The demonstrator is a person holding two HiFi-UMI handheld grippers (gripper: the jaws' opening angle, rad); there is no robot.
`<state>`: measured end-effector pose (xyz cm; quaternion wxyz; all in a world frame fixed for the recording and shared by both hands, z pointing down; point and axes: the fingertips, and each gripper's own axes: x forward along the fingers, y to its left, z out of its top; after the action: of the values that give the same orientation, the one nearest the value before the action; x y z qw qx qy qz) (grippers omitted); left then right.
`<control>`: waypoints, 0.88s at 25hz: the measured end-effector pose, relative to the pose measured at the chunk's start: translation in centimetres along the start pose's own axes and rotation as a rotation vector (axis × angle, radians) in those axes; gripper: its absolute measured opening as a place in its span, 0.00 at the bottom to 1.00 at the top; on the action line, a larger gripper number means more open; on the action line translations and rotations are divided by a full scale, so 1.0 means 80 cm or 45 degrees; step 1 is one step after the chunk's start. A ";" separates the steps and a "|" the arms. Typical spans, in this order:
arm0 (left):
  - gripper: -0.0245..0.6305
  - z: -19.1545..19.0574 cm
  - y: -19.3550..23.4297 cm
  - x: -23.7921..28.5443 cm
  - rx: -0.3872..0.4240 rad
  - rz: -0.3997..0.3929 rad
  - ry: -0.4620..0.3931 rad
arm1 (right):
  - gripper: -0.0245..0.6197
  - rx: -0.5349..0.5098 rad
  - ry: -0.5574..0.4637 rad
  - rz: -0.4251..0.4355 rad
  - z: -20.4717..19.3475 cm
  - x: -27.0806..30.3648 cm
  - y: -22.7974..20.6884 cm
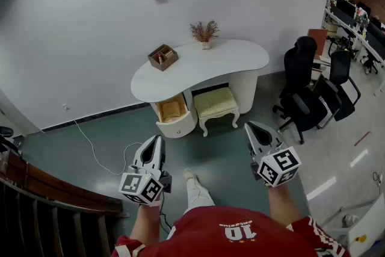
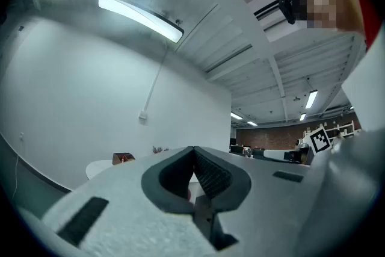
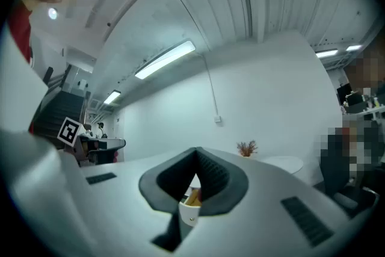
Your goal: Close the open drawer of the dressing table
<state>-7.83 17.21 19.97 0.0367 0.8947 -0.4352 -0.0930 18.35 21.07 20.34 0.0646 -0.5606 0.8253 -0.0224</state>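
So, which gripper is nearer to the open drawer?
Left. The left gripper is almost straight before the drawer; the right gripper is off to its right, past the stool.

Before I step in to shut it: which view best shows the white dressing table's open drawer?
Head view: the open, yellow-lined white drawer shows clearly from above. The right gripper view catches a sliver; the left gripper view, nothing clear.

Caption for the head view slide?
Person faces white dressing table, drawer open, stool at its kneehole; left claw and right claw shut, empty.
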 end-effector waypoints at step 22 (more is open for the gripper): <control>0.04 0.006 0.039 -0.005 -0.027 0.106 0.040 | 0.05 -0.020 0.012 0.091 0.013 0.046 0.007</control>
<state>-10.59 15.59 20.05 0.0568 0.8768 -0.4703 -0.0820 16.65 17.91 18.96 0.0570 -0.5311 0.8452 -0.0163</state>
